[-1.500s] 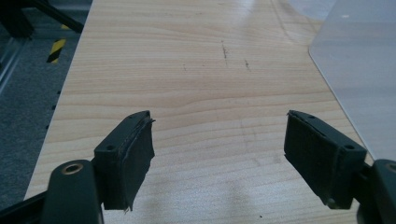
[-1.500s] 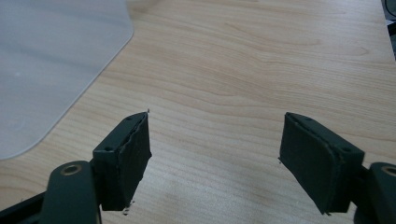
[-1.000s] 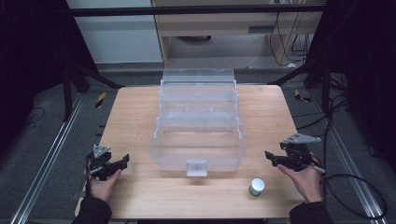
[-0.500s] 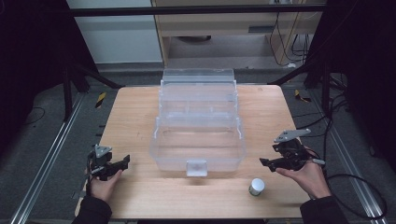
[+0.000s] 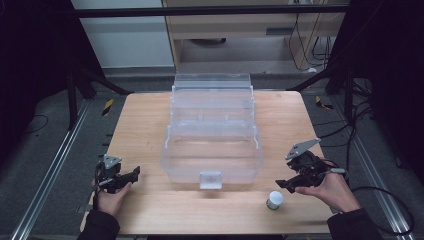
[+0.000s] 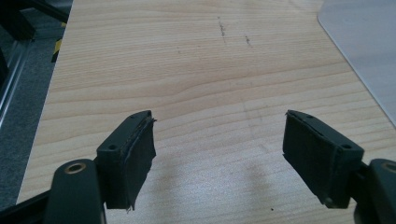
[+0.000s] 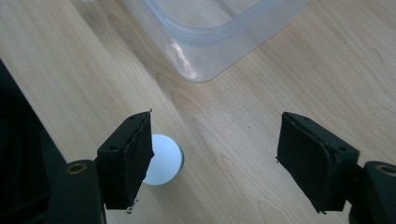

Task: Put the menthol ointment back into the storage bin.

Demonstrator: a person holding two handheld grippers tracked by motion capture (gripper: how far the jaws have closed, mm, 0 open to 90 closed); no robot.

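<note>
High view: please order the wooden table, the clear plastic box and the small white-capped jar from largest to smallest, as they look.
1. wooden table
2. clear plastic box
3. small white-capped jar, by far the smallest, beside the right gripper

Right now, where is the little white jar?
In the high view the little white jar stands near the table's front right edge, beside the right gripper, just before the clear box.

The high view is dim and soft, with black corners around the lit table [image 5: 145,125]. Both gripper views are brighter; faint shadows lie under the jaws, glare glints on the bin [image 7: 201,51], and near edges blur.
</note>
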